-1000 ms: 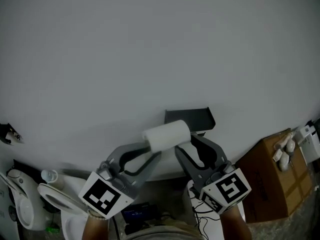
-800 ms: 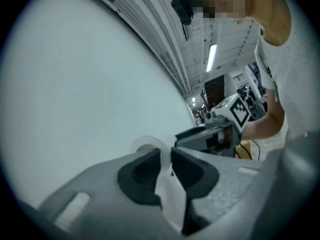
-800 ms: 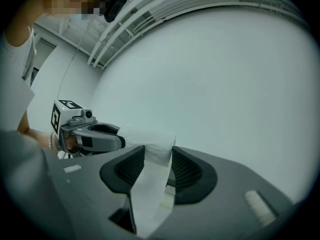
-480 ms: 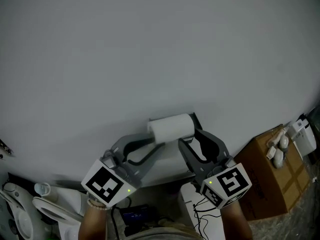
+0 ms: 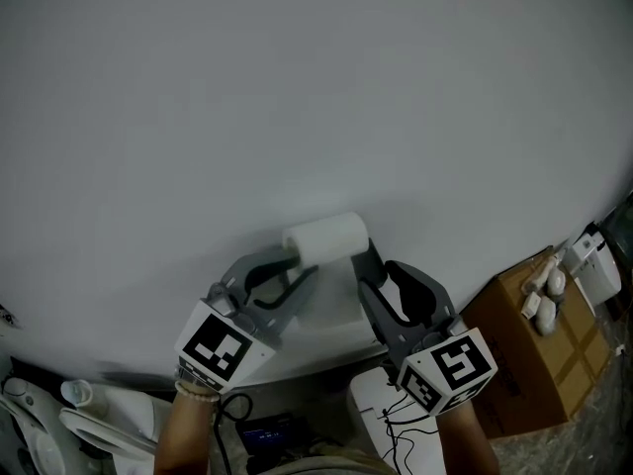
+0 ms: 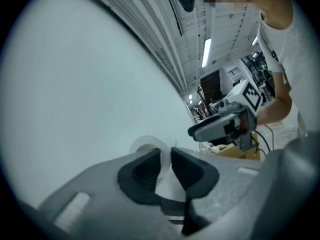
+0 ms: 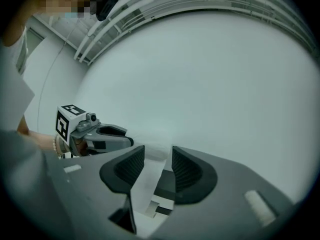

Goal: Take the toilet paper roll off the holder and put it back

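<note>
On my left, my left gripper [image 6: 165,154] points level at the pale wall [image 5: 297,87], its jaws drawn narrow and pinching one end of the toilet paper roll [image 5: 326,237] through the paper. The roll lies crosswise in the air close to the wall, carried by that one grip alone. Just to its right, my right gripper [image 7: 158,155] has its jaws moderately apart; the roll's loose tail [image 7: 142,184] hangs down between them, and I see neither pad pressing on it, so I take that gripper to be holding nothing. I cannot clearly make out the holder here. As I judge it, the roll is already off, so the first half is done; threading it back on and letting go remains.
</note>
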Demonstrator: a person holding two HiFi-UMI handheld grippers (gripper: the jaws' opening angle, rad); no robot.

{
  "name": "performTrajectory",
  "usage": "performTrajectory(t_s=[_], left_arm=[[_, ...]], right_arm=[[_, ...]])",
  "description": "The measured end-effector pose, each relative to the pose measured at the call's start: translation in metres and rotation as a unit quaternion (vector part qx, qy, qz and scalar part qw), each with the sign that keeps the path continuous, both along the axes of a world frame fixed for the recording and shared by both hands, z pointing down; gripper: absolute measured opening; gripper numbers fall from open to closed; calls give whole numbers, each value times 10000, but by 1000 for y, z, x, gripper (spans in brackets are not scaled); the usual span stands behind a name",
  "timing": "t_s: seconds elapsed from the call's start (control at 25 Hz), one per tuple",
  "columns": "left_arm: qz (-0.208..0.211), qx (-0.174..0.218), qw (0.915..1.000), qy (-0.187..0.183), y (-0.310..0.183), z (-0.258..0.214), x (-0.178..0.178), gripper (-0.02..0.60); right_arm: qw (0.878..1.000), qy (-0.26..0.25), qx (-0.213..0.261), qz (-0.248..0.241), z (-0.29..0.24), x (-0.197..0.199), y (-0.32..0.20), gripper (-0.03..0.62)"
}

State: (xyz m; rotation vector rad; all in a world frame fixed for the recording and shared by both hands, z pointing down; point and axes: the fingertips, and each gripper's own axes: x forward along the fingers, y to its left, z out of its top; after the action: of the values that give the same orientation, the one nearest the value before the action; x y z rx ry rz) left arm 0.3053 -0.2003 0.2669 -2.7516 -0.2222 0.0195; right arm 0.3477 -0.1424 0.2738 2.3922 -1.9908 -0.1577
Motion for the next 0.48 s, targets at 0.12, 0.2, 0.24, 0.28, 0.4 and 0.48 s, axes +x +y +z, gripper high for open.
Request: performTrajectory(t_s=[0.12,0.2,0.24,0.28,0.4,0.48], left_arm=[[-4,242,9996,-130,-9,15,9,63],[-7,61,9998,-183,-11,22,13,64],[-13,-56,9998,-202,-11,24,14,66],[-15,-53,9997,-234,-11,27,14,66],[-26,383,9984,-425,-12,39,15,69],[-75,470,9976,-512,-14,45,15,71]], right_arm=[[10000,26,-87,-15,6,2,1,175],[9999,14,-114,-32,8,4,2,175],[9999,0,-119,-46,9,4,3,175],[9999,-16,-120,-64,10,4,4,175],[9998,-68,-121,-124,13,0,3,175],[9997,-92,-131,-158,14,-2,3,175]])
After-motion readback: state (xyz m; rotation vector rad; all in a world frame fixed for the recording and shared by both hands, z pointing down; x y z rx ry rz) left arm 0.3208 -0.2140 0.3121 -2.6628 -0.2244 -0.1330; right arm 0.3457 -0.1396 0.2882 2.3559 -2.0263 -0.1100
